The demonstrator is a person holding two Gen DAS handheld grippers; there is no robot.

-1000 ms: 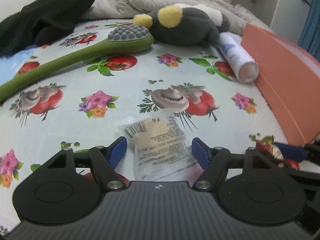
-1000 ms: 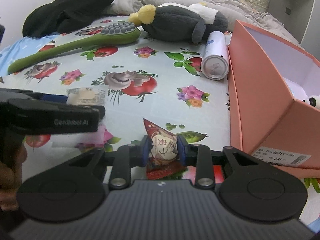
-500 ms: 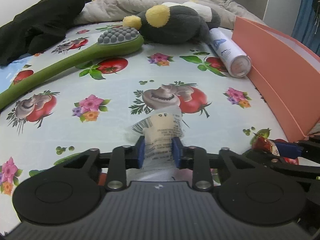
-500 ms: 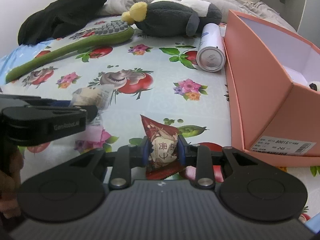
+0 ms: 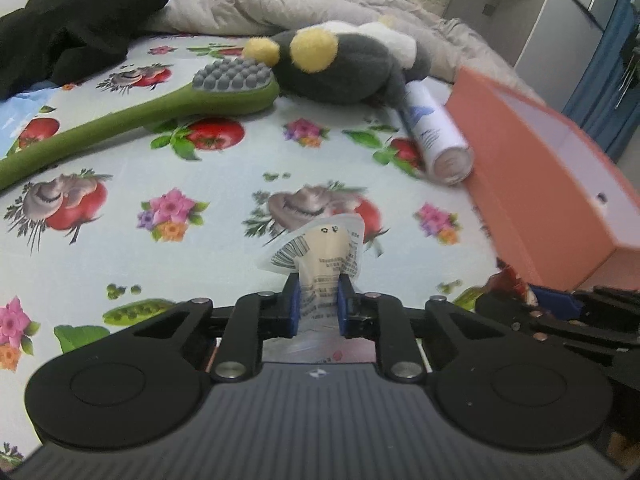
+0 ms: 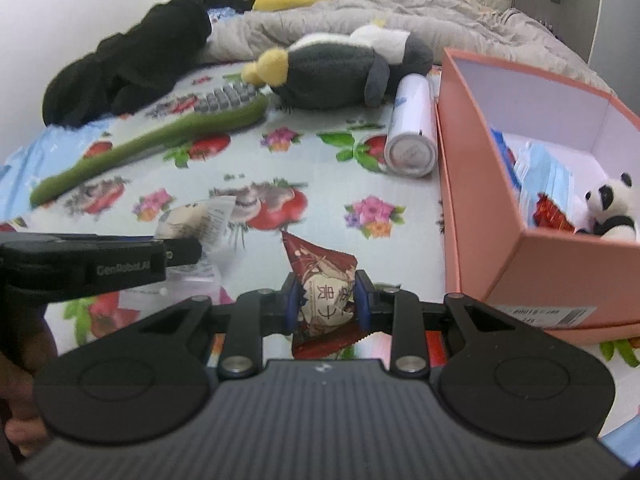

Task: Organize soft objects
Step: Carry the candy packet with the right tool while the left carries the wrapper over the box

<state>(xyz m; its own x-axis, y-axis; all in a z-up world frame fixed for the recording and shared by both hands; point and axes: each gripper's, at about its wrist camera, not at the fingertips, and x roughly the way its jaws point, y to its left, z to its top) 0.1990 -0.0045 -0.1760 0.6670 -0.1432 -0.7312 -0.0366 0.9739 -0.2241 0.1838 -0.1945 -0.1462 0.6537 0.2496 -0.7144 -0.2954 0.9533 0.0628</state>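
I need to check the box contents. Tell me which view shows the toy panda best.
The right wrist view: the toy panda sits in plain sight inside the pink box. In the left wrist view only a speck shows over the box's wall.

Black ribbed gripper bodies, blue-padded fingers (image 5: pixel 295 304), silver screws, white "GenRobot.AI" lettering.

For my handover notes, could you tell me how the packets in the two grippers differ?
The clear packet shows a pale filling and black print; the red packet is opaque with a drawn picture. The left gripper, just closed, pinches the clear one; the right gripper holds the red. Both are soft wrapped snacks.
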